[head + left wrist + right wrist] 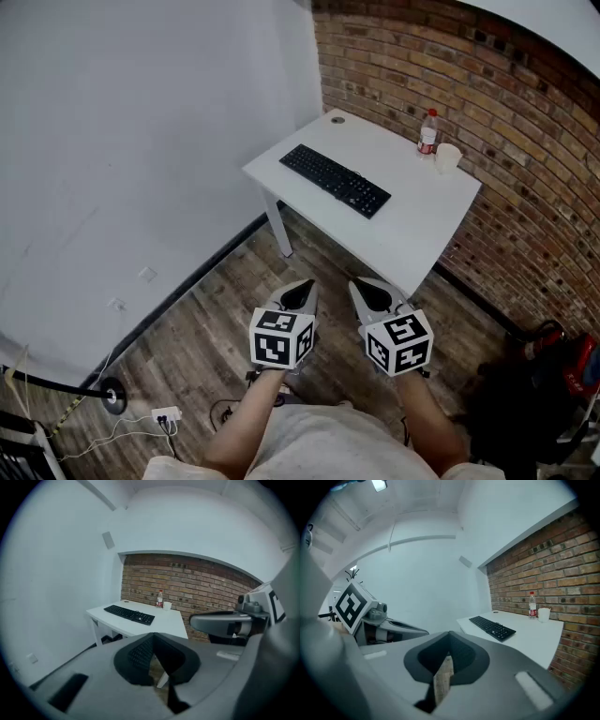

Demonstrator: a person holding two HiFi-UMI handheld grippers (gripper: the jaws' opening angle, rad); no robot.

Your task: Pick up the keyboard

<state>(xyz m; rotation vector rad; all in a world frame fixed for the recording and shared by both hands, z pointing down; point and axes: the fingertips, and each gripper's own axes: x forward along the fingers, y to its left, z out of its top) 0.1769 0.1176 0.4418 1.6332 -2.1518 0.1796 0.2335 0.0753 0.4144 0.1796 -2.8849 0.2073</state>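
Observation:
A black keyboard [335, 179] lies diagonally on a white table [412, 234] ahead of me, also seen in the left gripper view as the keyboard [129, 614] and in the right gripper view as the keyboard [492, 626]. My left gripper [299, 292] and right gripper [368, 292] hang side by side over the wooden floor, short of the table's near edge. Both are shut with nothing between their jaws. Neither touches the keyboard.
A plastic bottle [428, 132] and a white cup [447, 157] stand at the table's far side by the brick wall [487, 103]. A white wall [141, 141] runs on the left. Cables and a power strip [165, 414] lie on the floor; dark bags [539, 384] sit at right.

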